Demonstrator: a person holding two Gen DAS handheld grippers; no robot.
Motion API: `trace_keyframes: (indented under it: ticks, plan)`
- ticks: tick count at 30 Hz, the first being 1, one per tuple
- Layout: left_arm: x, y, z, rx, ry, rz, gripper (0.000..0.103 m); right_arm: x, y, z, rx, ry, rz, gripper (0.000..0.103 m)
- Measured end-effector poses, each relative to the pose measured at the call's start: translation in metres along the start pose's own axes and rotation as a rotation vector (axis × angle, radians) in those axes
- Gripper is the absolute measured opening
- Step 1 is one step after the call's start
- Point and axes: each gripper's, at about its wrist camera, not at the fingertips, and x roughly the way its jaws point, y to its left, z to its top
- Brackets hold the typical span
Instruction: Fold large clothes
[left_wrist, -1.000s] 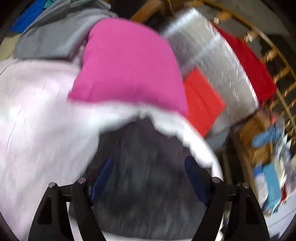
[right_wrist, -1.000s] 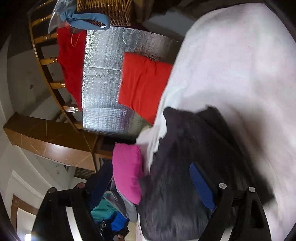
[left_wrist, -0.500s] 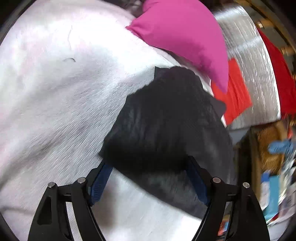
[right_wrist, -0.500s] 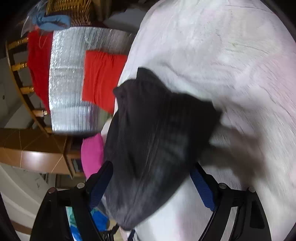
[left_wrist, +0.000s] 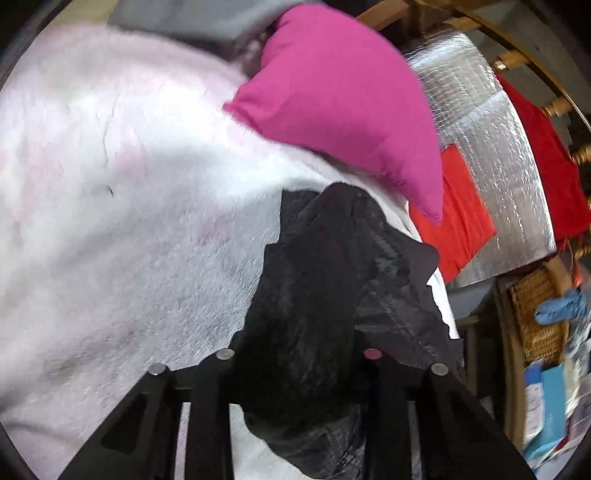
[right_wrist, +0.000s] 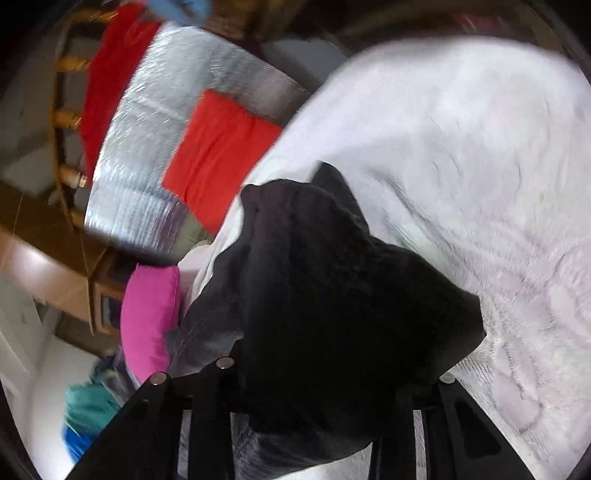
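The black garment bunches between both closing hand-held grippers, left and right.

Lighting: bright, even, soft shadows; glare on silver foil sheet; white blanket partly overexposed; motion blur throughout, strongest in right wrist view; fisheye bending and dark vignette at edges.

The garment is black with a faint grey sheen. The blanket under it is white tinged with pale pink. The pillow is bright magenta. The folded cloth is red-orange, on a shiny silver mat. The basket is tan wicker.
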Motion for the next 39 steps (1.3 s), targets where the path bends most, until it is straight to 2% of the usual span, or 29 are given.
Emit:
trace_keyframes:
  ticks: [4, 10, 12, 13, 16, 17, 18, 20, 23, 26, 29, 33, 35, 36, 37, 39]
  plan:
    - [-0.025, 0.000, -0.001, 0.025, -0.009, -0.003, 0.029, -0.027, -0.001, -0.012, -0.003, 0.040, 0.002, 0.035]
    - [-0.065, 0.020, -0.030, 0.112, 0.073, 0.027, 0.029, -0.072, -0.020, -0.033, -0.017, 0.081, 0.006, 0.035]
    - [-0.070, 0.031, -0.038, 0.132, 0.107, 0.040, 0.033, -0.082, -0.033, -0.047, -0.003, 0.107, 0.004, 0.035]
    - [-0.074, 0.039, -0.043, 0.142, 0.127, 0.055, 0.041, -0.084, -0.040, -0.053, 0.009, 0.121, -0.007, 0.036]
    - [-0.089, 0.063, -0.052, 0.124, 0.161, 0.076, 0.059, -0.087, -0.063, -0.065, 0.101, 0.205, -0.027, 0.052]
    - [-0.095, 0.067, -0.052, 0.117, 0.175, 0.090, 0.064, -0.091, -0.066, -0.065, 0.126, 0.231, -0.026, 0.061]
    - [-0.109, 0.073, -0.052, 0.109, 0.191, 0.094, 0.064, -0.097, -0.065, -0.065, 0.127, 0.246, -0.036, 0.067]
    - [-0.129, 0.076, -0.052, 0.128, 0.194, 0.088, 0.064, -0.117, -0.056, -0.066, 0.056, 0.264, -0.068, 0.070]
    - [-0.162, 0.063, -0.046, 0.233, 0.107, 0.143, 0.067, -0.141, -0.031, -0.067, -0.113, 0.326, -0.078, 0.070]
    - [-0.167, 0.040, -0.028, 0.300, 0.020, 0.176, 0.075, -0.147, 0.008, -0.058, -0.238, 0.309, -0.050, 0.071]
    - [-0.126, 0.015, -0.008, 0.325, 0.048, 0.209, 0.076, -0.123, 0.051, -0.048, -0.325, 0.279, -0.026, 0.082]
    - [-0.061, 0.007, -0.006, 0.363, 0.129, 0.349, 0.076, -0.052, 0.098, -0.040, -0.445, 0.279, -0.124, 0.082]
    - [-0.039, 0.008, -0.013, 0.377, 0.137, 0.369, 0.076, -0.010, 0.116, -0.042, -0.495, 0.305, -0.191, 0.082]
    - [-0.034, 0.009, -0.016, 0.387, 0.116, 0.366, 0.076, 0.011, 0.123, -0.045, -0.511, 0.332, -0.220, 0.082]
    - [-0.034, 0.009, -0.017, 0.394, 0.110, 0.364, 0.074, 0.035, 0.128, -0.047, -0.539, 0.368, -0.261, 0.083]
    - [-0.029, 0.002, -0.015, 0.404, 0.108, 0.324, 0.059, 0.067, 0.134, -0.059, -0.626, 0.413, -0.352, 0.085]
